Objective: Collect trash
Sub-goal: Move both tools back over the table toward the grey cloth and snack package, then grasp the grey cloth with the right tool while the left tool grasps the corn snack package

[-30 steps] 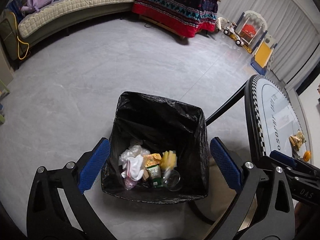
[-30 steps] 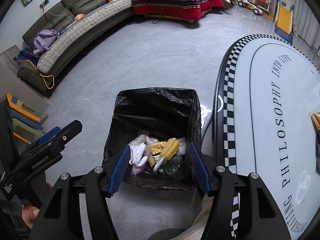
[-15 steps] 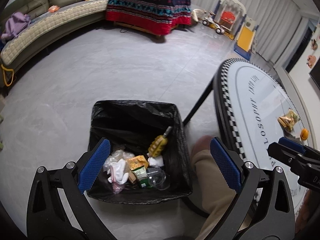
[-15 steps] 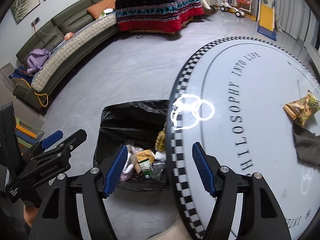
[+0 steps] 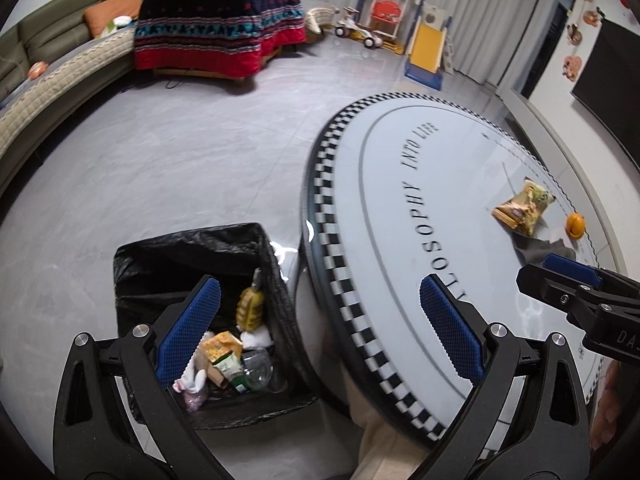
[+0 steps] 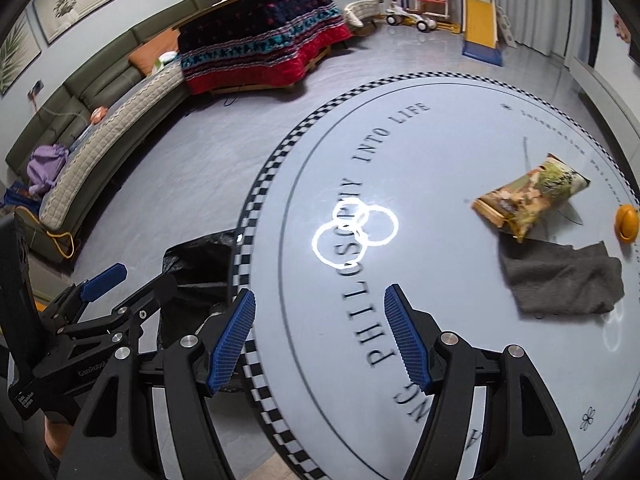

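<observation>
A black-lined trash bin (image 5: 192,252) stands on the floor left of the round table (image 5: 400,216) and holds several pieces of trash. On the table lie a crumpled snack bag (image 6: 528,196), a grey cloth (image 6: 560,280) and a small orange object (image 6: 627,220); the bag (image 5: 522,208) also shows in the left wrist view. My left gripper (image 5: 316,328) is open and empty over the gap between bin and table edge. My right gripper (image 6: 318,340) is open and empty above the table's near left part, well short of the snack bag.
A curved sofa (image 6: 100,132) runs along the far left wall. A low table under a red patterned blanket (image 6: 260,52) and children's toys with a yellow slide (image 6: 476,28) stand at the back. My trouser leg (image 5: 380,440) shows below the table edge.
Both grippers have swung right, from over the bin toward the table. The table top with the snack bag, cloth and orange object has come into view. Both stay open.
</observation>
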`<state>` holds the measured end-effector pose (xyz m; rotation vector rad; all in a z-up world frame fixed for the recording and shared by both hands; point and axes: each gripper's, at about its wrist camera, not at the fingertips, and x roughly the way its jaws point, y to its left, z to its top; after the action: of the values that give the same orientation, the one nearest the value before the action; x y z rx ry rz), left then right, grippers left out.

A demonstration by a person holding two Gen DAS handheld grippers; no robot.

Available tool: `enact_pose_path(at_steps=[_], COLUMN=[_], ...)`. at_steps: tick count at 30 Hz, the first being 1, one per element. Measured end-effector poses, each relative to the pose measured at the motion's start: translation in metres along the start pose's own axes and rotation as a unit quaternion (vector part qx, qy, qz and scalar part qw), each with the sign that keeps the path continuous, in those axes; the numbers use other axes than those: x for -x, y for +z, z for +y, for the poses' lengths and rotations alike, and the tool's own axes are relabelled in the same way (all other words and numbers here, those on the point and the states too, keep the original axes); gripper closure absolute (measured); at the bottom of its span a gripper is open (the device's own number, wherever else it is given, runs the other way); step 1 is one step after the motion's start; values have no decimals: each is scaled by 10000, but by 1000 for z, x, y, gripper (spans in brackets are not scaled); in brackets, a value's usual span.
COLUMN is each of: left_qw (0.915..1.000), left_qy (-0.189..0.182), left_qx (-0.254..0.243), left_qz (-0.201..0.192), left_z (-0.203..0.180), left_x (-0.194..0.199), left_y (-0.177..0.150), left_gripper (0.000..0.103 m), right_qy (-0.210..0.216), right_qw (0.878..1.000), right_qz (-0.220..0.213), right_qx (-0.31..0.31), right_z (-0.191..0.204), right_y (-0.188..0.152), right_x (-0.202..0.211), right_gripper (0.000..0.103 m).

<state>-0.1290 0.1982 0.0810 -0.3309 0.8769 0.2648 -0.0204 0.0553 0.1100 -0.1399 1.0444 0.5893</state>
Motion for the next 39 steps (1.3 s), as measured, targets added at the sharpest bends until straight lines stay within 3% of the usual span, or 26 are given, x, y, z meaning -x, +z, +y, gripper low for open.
enact_pose_path(at_steps=[15, 30, 39], left_qw=[9941, 9752, 9656], left_qy=[-494, -935, -1114], left_qx=[-953, -1957, -2292], left_qz=[179, 437, 521], left_z=[-106, -212, -254], left_x=[-27, -78, -104], left_y=[26, 40, 50], left_gripper=[6, 6, 6], right_qy=[-398, -979, -1212], right_qw=[9958, 9787, 9727], right_qz=[-109, -14, 152], right_qx=[-820, -1802, -1975], right_z=[-113, -232, -263], right_y=[3, -4, -1], right_x=[15, 4, -22], right_gripper=[32, 32, 28])
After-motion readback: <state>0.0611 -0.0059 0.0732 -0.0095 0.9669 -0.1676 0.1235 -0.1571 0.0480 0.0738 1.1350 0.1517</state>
